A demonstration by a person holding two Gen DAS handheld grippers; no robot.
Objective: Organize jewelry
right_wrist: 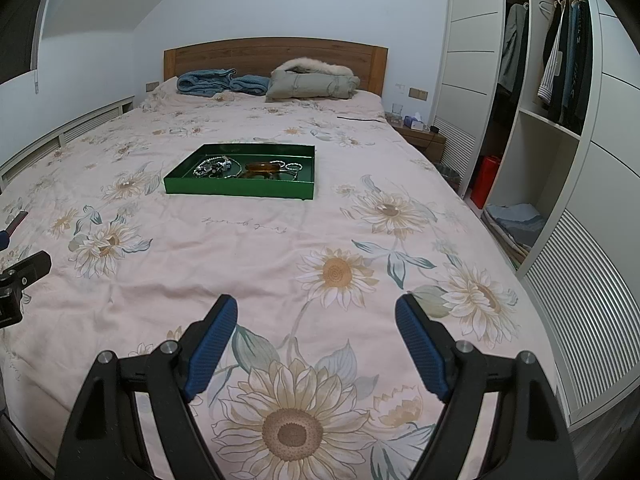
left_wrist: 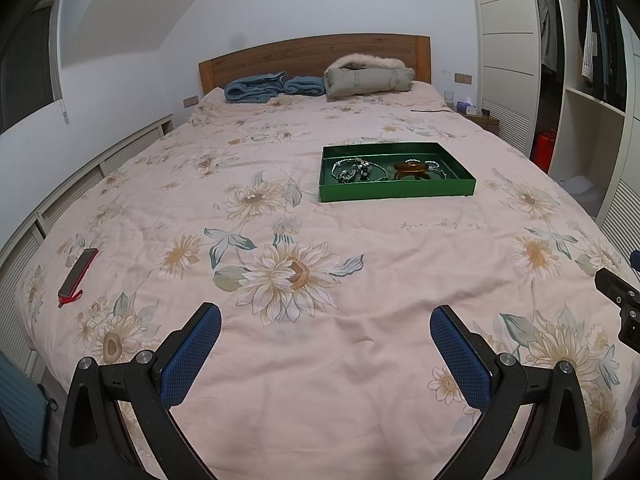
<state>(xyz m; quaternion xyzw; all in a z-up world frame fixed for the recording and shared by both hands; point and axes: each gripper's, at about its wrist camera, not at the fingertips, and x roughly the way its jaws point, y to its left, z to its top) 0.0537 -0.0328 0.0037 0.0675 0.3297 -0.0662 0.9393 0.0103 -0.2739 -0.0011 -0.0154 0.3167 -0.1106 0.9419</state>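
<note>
Two claws, nearest items, both over the foot edge of the bed. Left claw: spread wide, grasping nothing, blue pads facing each other above bare quilt. Right claw: likewise released and empty, held level with its partner; each shows at the margin of the other's view. Judged a ready stance, both aimed up the bed before any reach.

One bed, pink quilt printed with sunflowers, carrying everything listed.

One phone in a red case, flat near the left edge of the bed, well apart from the work; probably set aside.

One green tray, shallow, rectangular, mid-bed and toward the right edge in the left view, well apart from both claws. Contents, heaped together rather than sorted:
- silver chain jewelry, tangled, in the left half;
- amber-brown hair clip or bangle, exact kind unclear, in the right half, with more fine chain just beside it.
The rim keeps small pieces from sinking into the soft quilt. Sorting judged not yet begun.

Two folded blue garments and one fur-trimmed grey coat, at the head edge against the wooden headboard.
</note>
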